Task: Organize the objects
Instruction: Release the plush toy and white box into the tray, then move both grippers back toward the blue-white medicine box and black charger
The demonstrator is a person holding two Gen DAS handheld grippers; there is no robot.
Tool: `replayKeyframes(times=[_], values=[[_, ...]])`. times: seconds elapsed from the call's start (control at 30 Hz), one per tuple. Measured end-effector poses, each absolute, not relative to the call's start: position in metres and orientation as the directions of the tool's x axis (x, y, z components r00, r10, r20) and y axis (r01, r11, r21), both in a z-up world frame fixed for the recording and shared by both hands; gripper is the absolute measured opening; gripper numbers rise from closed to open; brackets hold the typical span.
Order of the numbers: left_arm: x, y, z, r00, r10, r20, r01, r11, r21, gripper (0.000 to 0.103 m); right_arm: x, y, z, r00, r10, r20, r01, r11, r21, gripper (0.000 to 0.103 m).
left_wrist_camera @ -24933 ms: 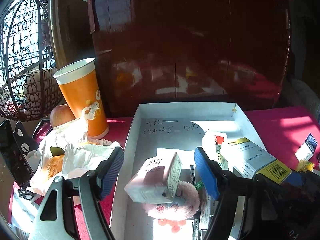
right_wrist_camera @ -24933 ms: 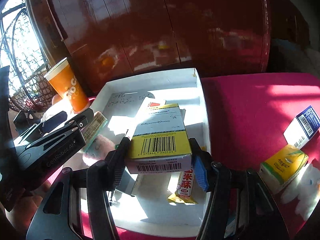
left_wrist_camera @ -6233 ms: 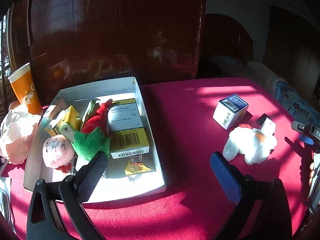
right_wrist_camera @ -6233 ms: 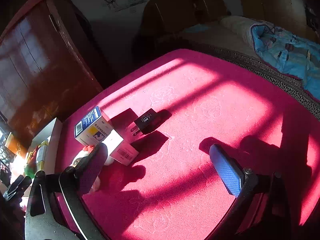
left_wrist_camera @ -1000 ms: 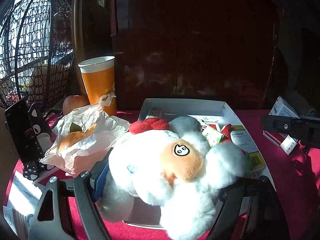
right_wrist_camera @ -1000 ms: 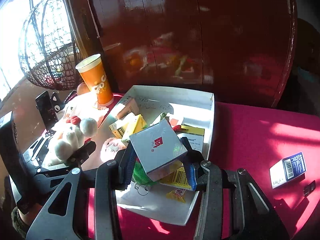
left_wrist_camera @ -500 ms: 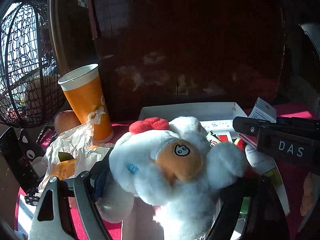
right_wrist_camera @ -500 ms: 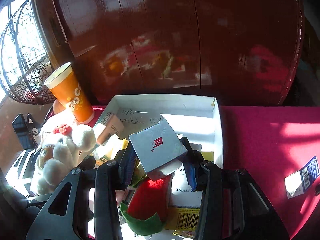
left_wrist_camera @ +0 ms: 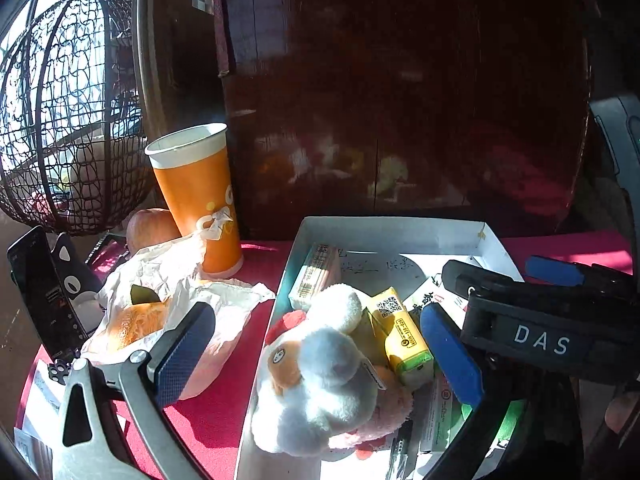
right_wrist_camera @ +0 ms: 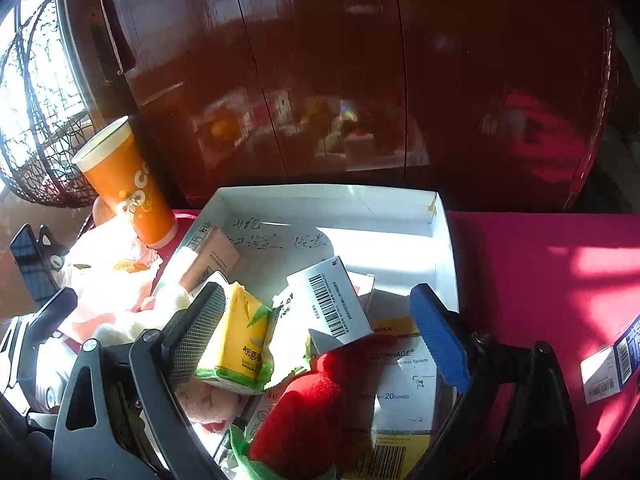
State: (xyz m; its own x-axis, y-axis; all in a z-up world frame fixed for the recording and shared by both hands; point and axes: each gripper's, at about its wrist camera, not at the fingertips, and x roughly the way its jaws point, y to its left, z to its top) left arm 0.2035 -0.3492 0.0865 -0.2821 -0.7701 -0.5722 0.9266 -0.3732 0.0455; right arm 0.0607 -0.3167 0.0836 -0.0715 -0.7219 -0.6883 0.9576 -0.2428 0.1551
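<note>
A white cardboard box (left_wrist_camera: 384, 227) (right_wrist_camera: 328, 194) on the red cloth holds several items. My left gripper (left_wrist_camera: 318, 354) hangs over its near left corner, its jaws opening. The white plush chicken (left_wrist_camera: 320, 380) lies in the box between the fingers, free of both pads. My right gripper (right_wrist_camera: 316, 336) (left_wrist_camera: 504, 272) is over the box's right half, jaws opening too. A small white barcode carton (right_wrist_camera: 332, 304) rests tilted on the pile between its fingers, untouched. Around it lie a yellow tissue pack (right_wrist_camera: 236, 336) (left_wrist_camera: 400, 332), a red and green plush (right_wrist_camera: 316, 400) and a medicine box (right_wrist_camera: 404, 384).
An orange paper cup (left_wrist_camera: 196, 196), an apple (left_wrist_camera: 150, 226) and a crumpled paper bag with bread (left_wrist_camera: 160, 304) crowd the box's left side. A phone on a cat stand (left_wrist_camera: 44, 292) stands further left. Dark wooden cabinet behind. A blue-white carton (right_wrist_camera: 612, 364) lies on the cloth, right.
Both grippers have opened. The plush chicken dropped from the left one into the box, and the small white carton dropped from the right one onto the pile. The right gripper came lower.
</note>
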Motion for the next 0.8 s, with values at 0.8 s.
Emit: replayKeyframes(times=[0.8], values=[[0.173, -0.263, 0.120, -0.444, -0.744, -0.500, 0.858, -0.514, 0.003, 0.103, 0.007, -0.210, 0.104, -0.123, -0.795, -0.595, 0.901, -0.340, 0.269, 0.102]])
